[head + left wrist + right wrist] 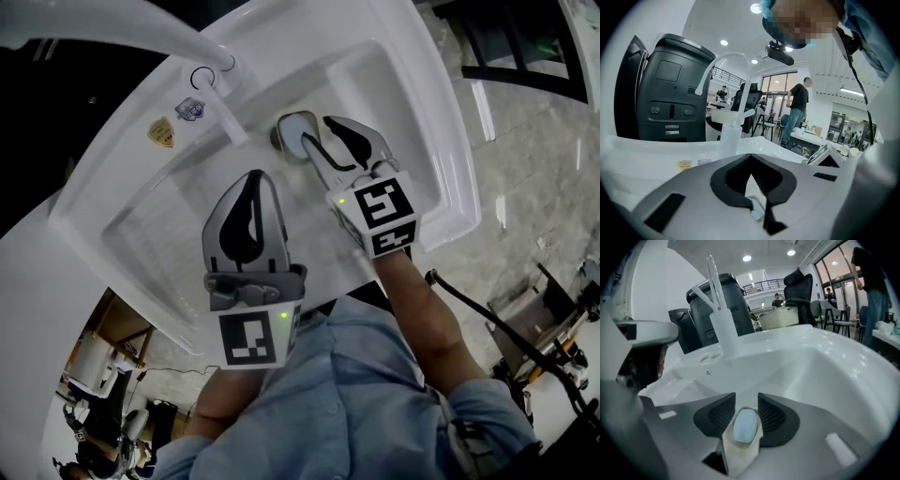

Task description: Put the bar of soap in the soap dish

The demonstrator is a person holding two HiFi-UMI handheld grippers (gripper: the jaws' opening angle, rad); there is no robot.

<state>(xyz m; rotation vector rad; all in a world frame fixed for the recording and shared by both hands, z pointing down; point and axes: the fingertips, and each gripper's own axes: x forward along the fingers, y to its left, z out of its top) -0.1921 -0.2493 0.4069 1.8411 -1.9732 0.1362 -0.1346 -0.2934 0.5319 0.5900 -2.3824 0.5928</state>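
soap: the pale blue bar of soap point(745, 424) lies flat in the soap dish. it is long, with round ends.
soap dish: the tan soap dish point(738, 454) sits on the bottom of the sink, at the end near the tap. the soap fills most of it.
right tool: the right tool point(746, 401) is spread wide open. it hangs just over the soap and points down at it. the soap shows in the gap between the two black pads point(774, 417), but the pads do not touch it. this tool holds nothing.
left tool: the left tool point(255, 175) is just beside the right one, over the sink too. its two tips are pressed together, with nothing pinched between them.
sink: the sink point(412, 112) is white, shiny and deep. both tools are over it.
tap: a white tap point(141, 28) bends over the far end of the sink.
stickers: two small stickers point(161, 131) are on the flat edge beside the tap.
big dark box: a big dark box point(665, 89) stands behind the sink.
sleeve: a blue sleeve point(347, 394) shows at the bottom of the head view.
floor: the grey stone floor point(525, 216) is beside the sink.
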